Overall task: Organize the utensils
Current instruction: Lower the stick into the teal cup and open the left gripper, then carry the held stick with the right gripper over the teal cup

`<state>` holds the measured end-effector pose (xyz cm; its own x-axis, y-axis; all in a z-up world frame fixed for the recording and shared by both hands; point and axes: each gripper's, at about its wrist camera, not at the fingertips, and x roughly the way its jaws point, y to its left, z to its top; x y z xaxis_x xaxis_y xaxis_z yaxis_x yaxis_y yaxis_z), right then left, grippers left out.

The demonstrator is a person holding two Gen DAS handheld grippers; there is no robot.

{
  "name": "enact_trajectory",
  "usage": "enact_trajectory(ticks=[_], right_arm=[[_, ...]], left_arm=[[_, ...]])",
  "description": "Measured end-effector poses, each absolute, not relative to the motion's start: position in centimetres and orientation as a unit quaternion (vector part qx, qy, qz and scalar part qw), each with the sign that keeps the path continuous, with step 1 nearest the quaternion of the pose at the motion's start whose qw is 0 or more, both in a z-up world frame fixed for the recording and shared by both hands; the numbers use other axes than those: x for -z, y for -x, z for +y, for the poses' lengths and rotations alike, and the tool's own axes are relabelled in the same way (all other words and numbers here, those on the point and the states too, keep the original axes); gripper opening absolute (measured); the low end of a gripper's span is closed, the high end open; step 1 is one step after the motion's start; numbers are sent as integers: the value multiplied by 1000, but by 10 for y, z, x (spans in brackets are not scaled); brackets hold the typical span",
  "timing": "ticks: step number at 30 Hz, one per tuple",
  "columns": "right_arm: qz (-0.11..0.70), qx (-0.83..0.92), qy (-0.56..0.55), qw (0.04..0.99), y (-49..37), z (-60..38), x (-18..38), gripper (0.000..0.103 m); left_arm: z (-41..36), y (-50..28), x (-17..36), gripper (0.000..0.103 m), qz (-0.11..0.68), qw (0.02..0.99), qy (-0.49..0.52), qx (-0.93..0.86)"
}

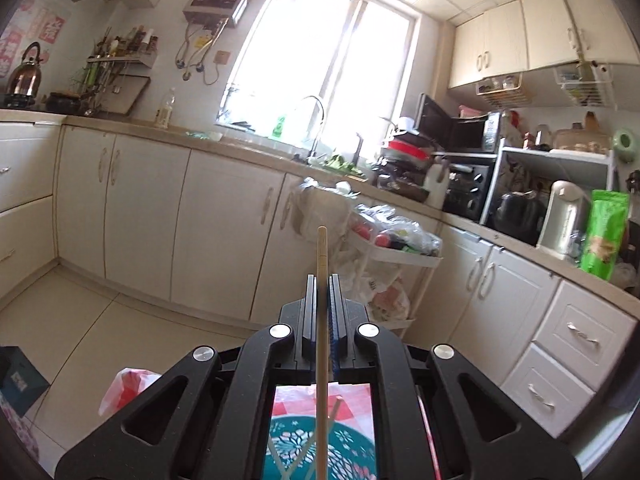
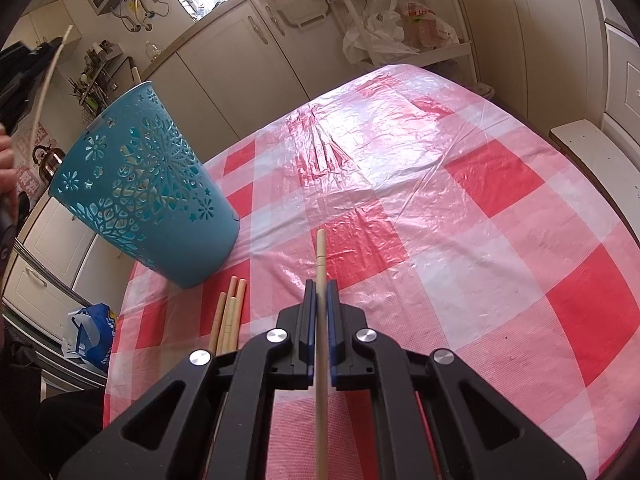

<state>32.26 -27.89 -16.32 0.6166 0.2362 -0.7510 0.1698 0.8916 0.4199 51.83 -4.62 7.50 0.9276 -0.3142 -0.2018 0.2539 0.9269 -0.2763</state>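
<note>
In the right wrist view, a chopstick (image 2: 321, 264) is lying between the right gripper's (image 2: 321, 286) fingers (image 2: 308, 300), its end sticking out ahead of the tips over the table (image 2: 460, 240). Left of the fingers, three more chopsticks (image 2: 230, 316) are lying side by side on the table. Ahead of those, further left, the basket (image 2: 148, 196) is standing on the table near its edge. Beyond the table a cart (image 2: 384, 8) is standing before the cabinets.

In the left wrist view, another chopstick (image 1: 321, 256) is sitting between the left gripper's (image 1: 322, 280) fingers (image 1: 311, 300), its end reaching ahead of the tips. The basket (image 1: 348, 452) is lying below and behind the fingers, with chopsticks inside.
</note>
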Motion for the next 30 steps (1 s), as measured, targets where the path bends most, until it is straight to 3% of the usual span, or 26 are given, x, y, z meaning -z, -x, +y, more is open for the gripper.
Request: enact_trajectory(ticks=[8,20,24,30], right_arm=[[440,-20,-230,867,-323,-277,164,6],[442,-16,-228,868,-324,-276,164,6],[441,-13,-221,870,-324,-274,162,6],[435,-7,-205,877,-323,-270,158,6]], left_arm=[[-65,-538,-40,5,169,973,91,126],[-44,-504,-22,7,199,969,88,119],[-25,-482,-7,28,218,964,100,111],[5,-456,11,40,231,962,118,92]])
